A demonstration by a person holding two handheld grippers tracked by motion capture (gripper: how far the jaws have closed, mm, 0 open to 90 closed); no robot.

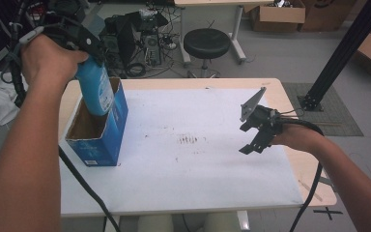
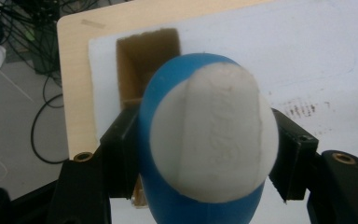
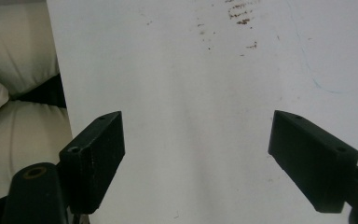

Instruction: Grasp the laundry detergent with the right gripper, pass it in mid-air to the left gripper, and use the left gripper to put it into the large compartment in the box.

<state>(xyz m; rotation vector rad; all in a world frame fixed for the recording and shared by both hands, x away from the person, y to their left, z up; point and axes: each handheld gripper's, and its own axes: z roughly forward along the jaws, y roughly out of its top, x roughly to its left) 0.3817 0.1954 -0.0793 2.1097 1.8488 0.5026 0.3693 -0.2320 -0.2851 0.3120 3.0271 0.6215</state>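
1. The blue bottle with its white base was the thing in hand: it hung in the left gripper, partly inside the open top of the blue carton, its lower end already below the rim.
2. The left gripper's jaws were pinched against the bottle's two flanks, as the left gripper view showed, with the carton's brown cardboard interior directly beyond the bottle along the jaws' line.
3. The right gripper was well apart from the carton, off to the far side of the white sheet, hovering over bare surface. Its jaws stood spread with nothing between them.
4. My reading is that the bottle was either going into the carton or coming out of it; the pictures do not settle which.
5. What could have gone wrong:
   - The bottle's sides looked smooth and rounded, so a light pinch could have let it slide or twist between the jaws.
   - The carton looked narrow and tall and nothing steadied it; a bottle dragged against its wall might have tipped or shoved it along the sheet.
   - A tilted bottle could have caught on the carton's rim.
6. The wooden table edge lay just past the carton on the left gripper's outer side, so a tipped carton might have fallen off.
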